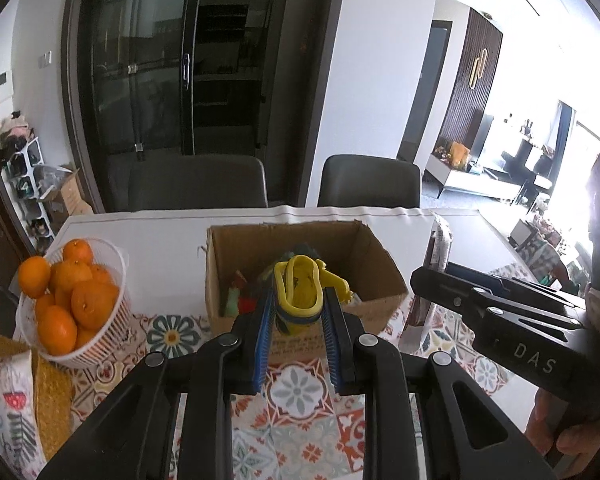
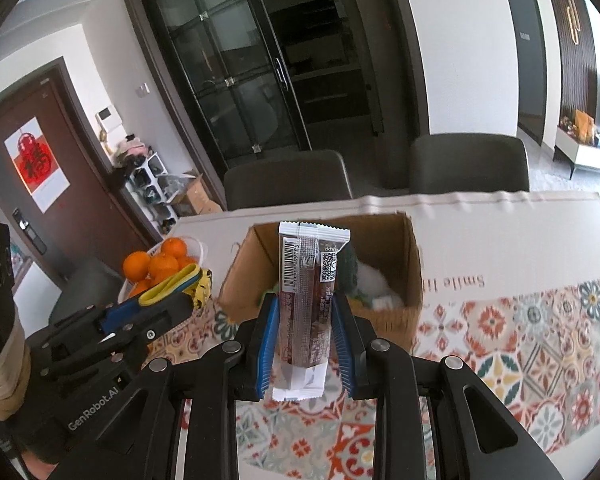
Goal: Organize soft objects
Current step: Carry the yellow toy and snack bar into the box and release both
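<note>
My left gripper (image 1: 298,300) is shut on a yellow soft toy (image 1: 300,292) with dark blue trim and holds it above the near wall of an open cardboard box (image 1: 374,272). It also shows in the right wrist view (image 2: 176,286). My right gripper (image 2: 306,304) is shut on a brown and silver snack packet (image 2: 310,300), held upright just in front of the same box (image 2: 414,264). The packet also shows in the left wrist view (image 1: 440,248). Red and green soft items (image 1: 236,298) and a white one (image 2: 374,284) lie inside the box.
A white basket of oranges (image 1: 100,320) stands left of the box on the patterned tablecloth (image 1: 296,396). A yellow woven mat (image 1: 52,392) and a printed cloth (image 1: 8,400) lie at the near left. Two dark chairs (image 1: 198,182) stand behind the table.
</note>
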A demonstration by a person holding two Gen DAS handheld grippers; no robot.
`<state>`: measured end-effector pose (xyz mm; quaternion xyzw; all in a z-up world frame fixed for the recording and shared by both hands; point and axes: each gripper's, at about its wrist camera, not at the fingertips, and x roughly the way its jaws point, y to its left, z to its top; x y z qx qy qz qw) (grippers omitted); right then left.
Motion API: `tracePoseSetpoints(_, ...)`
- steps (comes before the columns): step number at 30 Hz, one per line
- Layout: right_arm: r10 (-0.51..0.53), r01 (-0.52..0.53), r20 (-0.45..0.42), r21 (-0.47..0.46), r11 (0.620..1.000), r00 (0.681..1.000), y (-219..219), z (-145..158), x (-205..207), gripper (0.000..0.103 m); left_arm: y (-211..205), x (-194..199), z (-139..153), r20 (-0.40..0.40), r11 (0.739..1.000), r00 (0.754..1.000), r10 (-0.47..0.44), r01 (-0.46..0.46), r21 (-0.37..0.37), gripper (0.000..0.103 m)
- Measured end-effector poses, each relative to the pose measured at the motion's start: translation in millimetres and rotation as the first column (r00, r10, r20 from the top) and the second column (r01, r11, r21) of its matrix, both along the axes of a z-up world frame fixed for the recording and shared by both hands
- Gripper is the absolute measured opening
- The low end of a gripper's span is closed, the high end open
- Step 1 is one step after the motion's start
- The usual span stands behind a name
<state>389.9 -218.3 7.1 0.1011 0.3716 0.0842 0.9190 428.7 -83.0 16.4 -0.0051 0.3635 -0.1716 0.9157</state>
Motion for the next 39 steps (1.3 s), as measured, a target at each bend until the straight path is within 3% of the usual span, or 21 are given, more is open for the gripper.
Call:
tracePoseSetpoints(11,0.012,-0.012,-0.008,-0.036,0.999,1.000,-1.8,-3.6,51.1,0.028,-7.8,50.1,-8.7,-0.016,1.000,1.000,-0.001,0.001,0.030,0.024)
tracePoseSetpoints(20,0.008,-0.013,-0.058,-0.083,0.996,0.998,-5.4,-24.9,97.6,0.028,-13.9,92.6,-38.0,-0.085,0.999,0.996,0.012,-0.008,0.039,0.024)
tracePoseSetpoints(34,0.014,-0.045,-0.263,-0.114,0.993,0.965,-13.5,-88.5,141.1,0.028,-23.9,128.9,-98.0,-0.231,0.994,0.972,0.043,-0.019,0.107,0.025)
tracePoseSetpoints(37,0.020,-0.057,-0.297,-0.115,0.992,0.955,-12.9,-98.1,142.9,0.031,-24.5,128.5,-104.9,-0.253,0.993,0.966,0.042,-0.013,0.119,0.039)
tracePoseSetpoints(39,0.013,-0.050,-0.304,-0.114,0.992,0.953,-14.5,-100.1,142.4,0.048,-23.8,125.4,-102.9,-0.238,0.991,0.969,0.060,-0.029,0.132,0.054)
